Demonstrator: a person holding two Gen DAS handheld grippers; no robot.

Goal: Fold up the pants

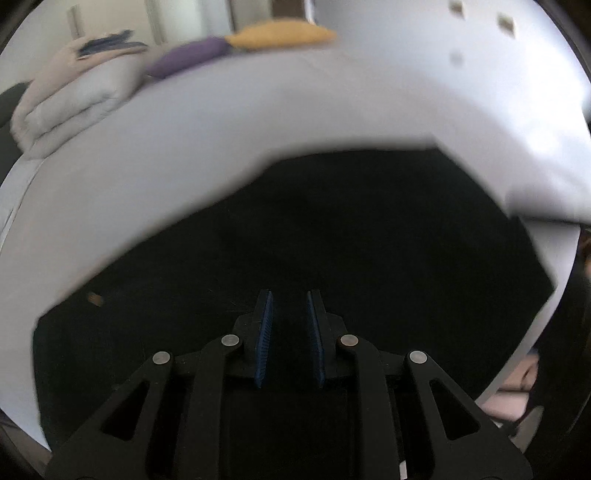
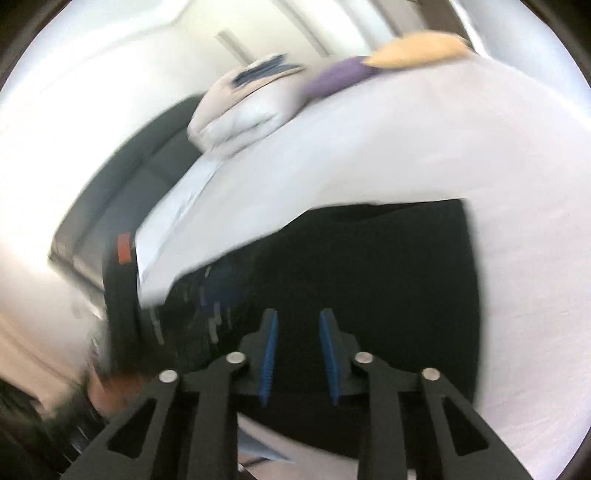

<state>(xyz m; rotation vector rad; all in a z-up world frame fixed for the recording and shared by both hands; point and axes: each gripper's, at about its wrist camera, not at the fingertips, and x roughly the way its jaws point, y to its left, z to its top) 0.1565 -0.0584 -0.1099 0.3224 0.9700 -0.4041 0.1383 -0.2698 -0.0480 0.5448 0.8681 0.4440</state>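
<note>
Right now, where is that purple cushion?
The purple cushion lies at the far end of the white bed, upper left in the left wrist view, between the yellow cushion and the folded pale duvet.

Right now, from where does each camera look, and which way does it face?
Left wrist view: sits on the left gripper, looks forward and down along its fingers at the black pants on the white bed; only the fingers show.
Right wrist view: sits on the right gripper, faces the pants from another side; the blurred left gripper shows.
Both views share the pants, the bed, the folded duvet, the purple cushion and the yellow cushion.
</note>
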